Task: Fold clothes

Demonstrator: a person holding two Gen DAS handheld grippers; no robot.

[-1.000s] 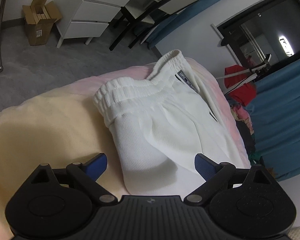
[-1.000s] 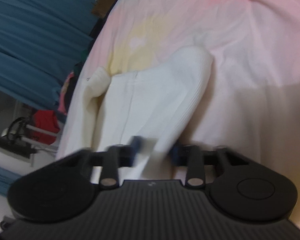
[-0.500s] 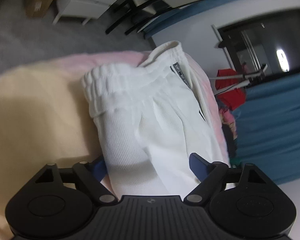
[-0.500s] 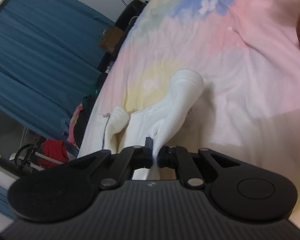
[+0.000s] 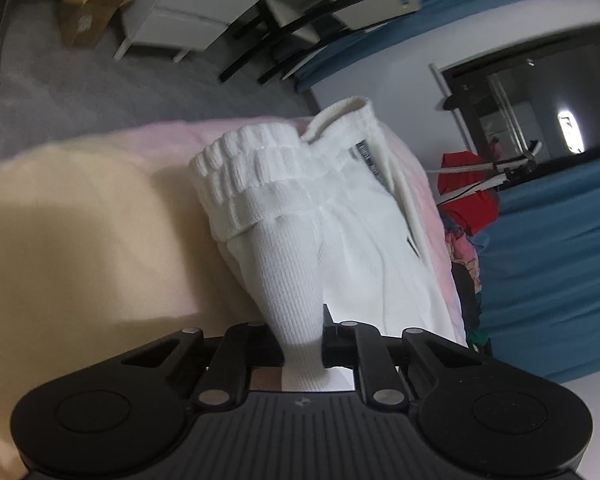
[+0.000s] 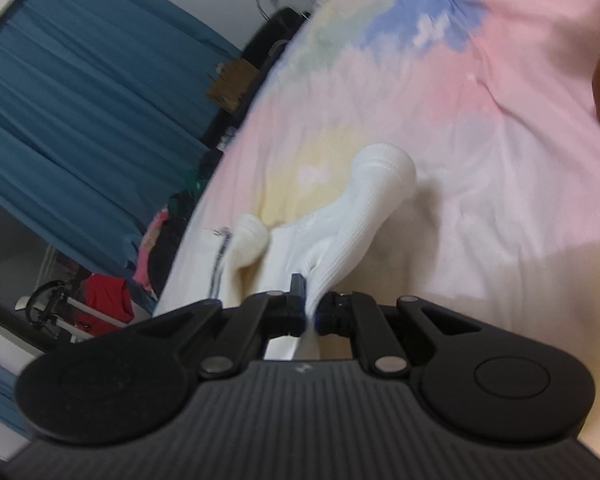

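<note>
Left wrist view: both hand-held grippers clamp white trousers on the pastel bedspread.

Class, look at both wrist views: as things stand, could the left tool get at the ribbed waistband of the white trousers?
Probably not yet: the left tool is shut on a fold of the white trousers, so it is occupied. The waistband lies uncovered ahead.

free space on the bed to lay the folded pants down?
Bare yellow sheet left of the white pants; open pink sheet right of the cuff. Crowded along the curtain-side edge, where the clothes pile sits. Both grippers' jaws are shut on the pants.
</note>
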